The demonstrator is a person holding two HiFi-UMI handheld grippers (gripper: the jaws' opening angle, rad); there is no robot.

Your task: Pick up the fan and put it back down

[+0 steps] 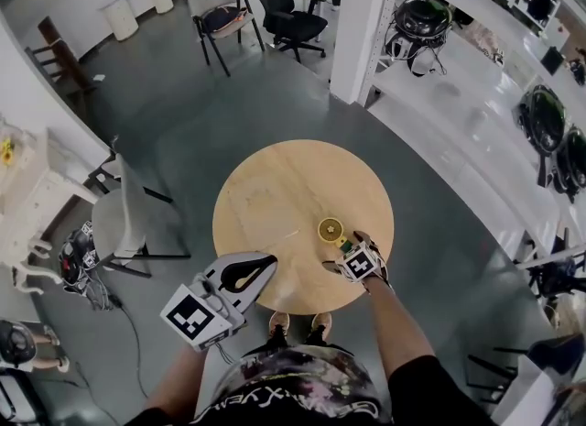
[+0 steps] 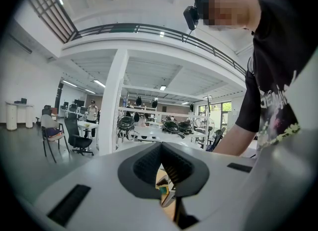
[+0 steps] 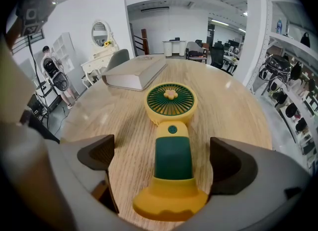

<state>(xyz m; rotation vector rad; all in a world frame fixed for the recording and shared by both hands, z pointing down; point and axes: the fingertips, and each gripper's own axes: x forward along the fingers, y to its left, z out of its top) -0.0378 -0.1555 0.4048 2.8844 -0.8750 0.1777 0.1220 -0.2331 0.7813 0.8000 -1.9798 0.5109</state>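
Right gripper view: fan (image 3: 171,143) flat between wide-apart fingers (image 3: 231,168).

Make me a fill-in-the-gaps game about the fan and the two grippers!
1. The fan lies on the round ___.
2. The right gripper has its jaws ___, one on each side of the fan's handle.
3. The left gripper has its jaws ___.
Missing words: table; open; shut.

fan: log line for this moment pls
yellow-and-green handheld fan: lying on round wooden table, ungripped | right gripper: open, fingers either side of handle | left gripper: shut, empty
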